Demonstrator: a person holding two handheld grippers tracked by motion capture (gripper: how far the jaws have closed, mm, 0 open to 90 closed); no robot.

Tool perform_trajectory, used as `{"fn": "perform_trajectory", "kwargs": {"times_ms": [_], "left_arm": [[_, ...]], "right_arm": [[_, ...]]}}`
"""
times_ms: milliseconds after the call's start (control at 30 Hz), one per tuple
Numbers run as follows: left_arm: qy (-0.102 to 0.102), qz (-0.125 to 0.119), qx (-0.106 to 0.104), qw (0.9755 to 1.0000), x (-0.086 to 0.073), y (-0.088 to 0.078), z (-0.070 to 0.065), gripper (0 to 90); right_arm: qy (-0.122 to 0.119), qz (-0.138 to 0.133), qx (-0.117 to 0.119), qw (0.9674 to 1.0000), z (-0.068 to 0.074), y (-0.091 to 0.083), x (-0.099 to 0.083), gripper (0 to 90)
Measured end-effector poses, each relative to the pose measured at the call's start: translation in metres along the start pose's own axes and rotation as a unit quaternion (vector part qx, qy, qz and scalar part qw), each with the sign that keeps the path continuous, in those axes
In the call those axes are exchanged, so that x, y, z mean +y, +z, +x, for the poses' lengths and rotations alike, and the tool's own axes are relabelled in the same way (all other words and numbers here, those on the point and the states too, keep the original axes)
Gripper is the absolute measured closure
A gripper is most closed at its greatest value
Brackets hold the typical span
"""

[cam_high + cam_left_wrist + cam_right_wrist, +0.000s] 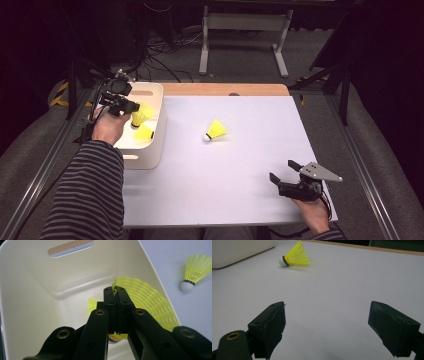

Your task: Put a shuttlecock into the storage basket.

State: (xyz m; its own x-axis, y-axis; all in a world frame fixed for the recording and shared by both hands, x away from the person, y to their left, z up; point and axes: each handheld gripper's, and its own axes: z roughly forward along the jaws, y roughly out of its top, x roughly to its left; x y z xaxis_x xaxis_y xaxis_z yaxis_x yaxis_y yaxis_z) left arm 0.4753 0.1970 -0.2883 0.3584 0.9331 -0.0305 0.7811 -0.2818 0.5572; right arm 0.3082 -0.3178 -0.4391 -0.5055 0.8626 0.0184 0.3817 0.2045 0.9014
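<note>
Now | left gripper (117,312) clamps shuttlecock (147,302) | over bin (37,302)

yellow shuttlecock (147,300) | skirt pinched in jaws | tilted | inside cream bin (30,290)

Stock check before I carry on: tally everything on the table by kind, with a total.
Yellow shuttlecocks: 3, namely one clamped by the left gripper over the bin, one lying in the bin, one on the table
Cream storage bin: 1
Total: 4
</note>
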Motion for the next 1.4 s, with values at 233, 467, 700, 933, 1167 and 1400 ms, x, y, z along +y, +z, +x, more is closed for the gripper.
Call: {"fn": "perform_trajectory", "kwargs": {"times_ms": [233,467,700,933,1167,1400], "left_arm": [[-0.011,0.007,0.003,0.9999,-0.004,0.009,0.005,88.5],[-0.022,0.015,0.001,0.9996,-0.007,0.018,0.01,88.5],[-0.03,0.017,0.002,0.9994,-0.008,0.023,0.012,88.4],[-0.029,0.023,0.0,0.9993,-0.008,0.028,0.012,88.2],[-0.023,0.031,0.01,0.9992,-0.009,0.031,0.011,88.1],[-0.025,0.035,0.007,0.9991,-0.009,0.033,0.012,87.8]], "right_arm": [[0.0,0.001,0.0,1.0,0.0,0.0,0.0,14.6],[-0.001,0.001,0.0,1.0,0.0,0.0,0.0,14.6],[0.0,0.001,0.001,1.0,0.0,0.0,0.0,14.6],[0.001,0.0,0.001,1.0,-0.001,0.0,0.0,14.6],[0.001,0.001,0.001,1.0,-0.001,0.0,0.0,14.6],[0.002,0.001,0.001,1.0,0.0,0.001,-0.001,14.6]]}}
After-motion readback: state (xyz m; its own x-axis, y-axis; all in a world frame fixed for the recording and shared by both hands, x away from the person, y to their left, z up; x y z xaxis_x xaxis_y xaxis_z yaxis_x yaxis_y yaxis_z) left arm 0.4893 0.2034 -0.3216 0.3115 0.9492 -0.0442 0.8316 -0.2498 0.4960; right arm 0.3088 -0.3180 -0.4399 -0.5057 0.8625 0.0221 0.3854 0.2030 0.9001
